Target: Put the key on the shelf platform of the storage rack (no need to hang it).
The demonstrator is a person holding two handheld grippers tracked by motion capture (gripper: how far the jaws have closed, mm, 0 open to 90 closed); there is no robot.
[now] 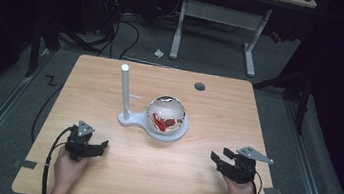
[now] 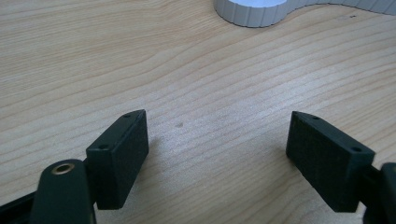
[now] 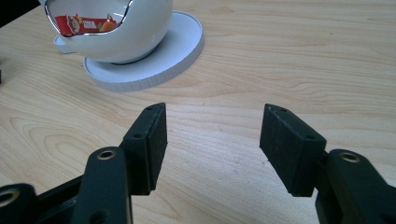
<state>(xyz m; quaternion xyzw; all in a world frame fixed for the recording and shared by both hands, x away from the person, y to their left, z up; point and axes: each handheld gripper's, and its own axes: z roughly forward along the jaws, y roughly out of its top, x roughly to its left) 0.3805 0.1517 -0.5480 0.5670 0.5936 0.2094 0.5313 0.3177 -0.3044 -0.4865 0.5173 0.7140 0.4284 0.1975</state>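
Nearest the high view's camera, two forearms come in from the bottom edge, each hand holding a gripper low over the near part of the wooden counter (image 1: 199, 181). The left gripper (image 1: 95, 147) sits on the near left of the white bowl (image 1: 166, 117), well apart from it, its jaws spread and pointing toward the bowl's side. The right gripper (image 1: 220, 159) sits on the near right of the bowl, also well apart, jaws spread wide and pointing left. The bowl rests on the round end of a white stand base (image 1: 131, 120) near the counter's middle, and red items (image 1: 161, 122) lie inside it. A white upright post (image 1: 125, 91) rises from the base just left of the bowl. A dark round hole (image 1: 200, 86) marks the counter beyond the bowl to its right.

In the left gripper view, the left gripper (image 2: 217, 140) has its jaws wide apart with nothing but bare wood between them. The ribbed white edge of the stand base (image 2: 252, 14) shows at the top.

In the right gripper view, the right gripper (image 3: 212, 140) is likewise wide apart and holds nothing. Ahead and to the left, the bowl (image 3: 140, 32) sits on the ribbed round base (image 3: 177, 51), and a red wrapper (image 3: 79, 23) with an orange piece beside it shows through the bowl's opening.
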